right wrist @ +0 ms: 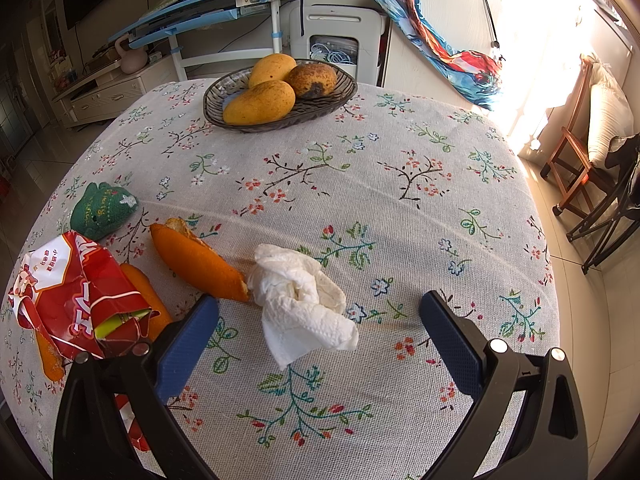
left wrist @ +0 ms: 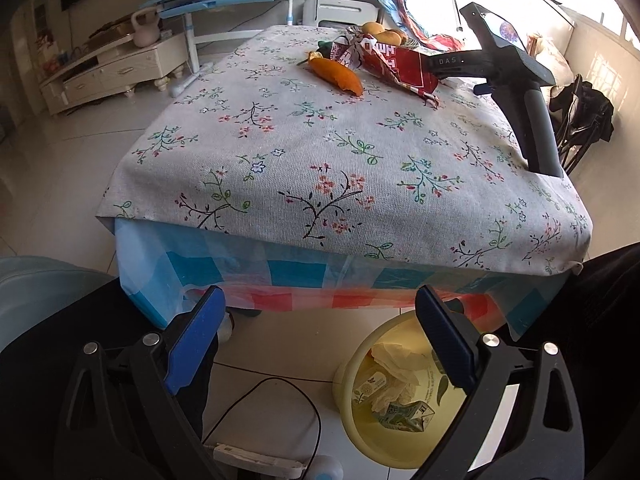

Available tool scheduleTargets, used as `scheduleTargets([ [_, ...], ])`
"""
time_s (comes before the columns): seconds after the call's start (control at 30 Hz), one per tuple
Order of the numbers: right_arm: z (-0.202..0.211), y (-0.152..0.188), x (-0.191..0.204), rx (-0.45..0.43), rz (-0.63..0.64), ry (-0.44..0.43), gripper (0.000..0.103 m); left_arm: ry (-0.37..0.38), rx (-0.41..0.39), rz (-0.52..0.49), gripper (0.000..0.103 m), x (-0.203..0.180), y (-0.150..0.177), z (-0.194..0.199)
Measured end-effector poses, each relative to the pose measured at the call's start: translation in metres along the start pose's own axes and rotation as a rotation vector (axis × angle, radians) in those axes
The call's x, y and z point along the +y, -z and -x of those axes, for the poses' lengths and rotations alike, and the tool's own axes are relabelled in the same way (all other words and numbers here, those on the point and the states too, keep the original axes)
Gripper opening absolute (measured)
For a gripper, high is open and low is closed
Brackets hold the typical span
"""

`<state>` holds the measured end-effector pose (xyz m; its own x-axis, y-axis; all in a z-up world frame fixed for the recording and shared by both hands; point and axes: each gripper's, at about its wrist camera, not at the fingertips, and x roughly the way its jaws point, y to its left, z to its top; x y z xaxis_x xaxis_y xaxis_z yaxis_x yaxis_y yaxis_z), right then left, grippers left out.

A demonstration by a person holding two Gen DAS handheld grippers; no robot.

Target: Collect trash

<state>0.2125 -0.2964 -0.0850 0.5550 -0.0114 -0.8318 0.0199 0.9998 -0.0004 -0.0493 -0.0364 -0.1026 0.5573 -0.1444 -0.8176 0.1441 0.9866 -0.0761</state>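
Tissue (right wrist: 302,312) is framed by the right gripper's (right wrist: 320,344) spread, empty jaws; beside it, peel (right wrist: 196,260) is laid diagonally, tip toward tissue.

Left gripper (left wrist: 318,340) is held released, empty.

We see strong daylight pouring in from the windows at upper right, blown out to white glare in both views. The floral grey tablecloth on the surface (right wrist: 400,216) is evenly bright and sharp. The left of the room lies dim, and fisheye bending darkens every corner.
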Motion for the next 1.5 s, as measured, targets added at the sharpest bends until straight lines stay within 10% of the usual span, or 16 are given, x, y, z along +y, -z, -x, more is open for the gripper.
scheduleTargets([
  [1.23, 0.033, 0.026, -0.010, 0.058, -0.055, 0.028, 0.096, -0.035, -0.052, -0.039, 0.096, -0.036, -0.025, -0.017],
  [1.5, 0.137, 0.070, -0.009, -0.228, -0.120, -0.097, 0.096, 0.018, -0.107, 0.051, 0.096, -0.009, -0.026, -0.002],
])
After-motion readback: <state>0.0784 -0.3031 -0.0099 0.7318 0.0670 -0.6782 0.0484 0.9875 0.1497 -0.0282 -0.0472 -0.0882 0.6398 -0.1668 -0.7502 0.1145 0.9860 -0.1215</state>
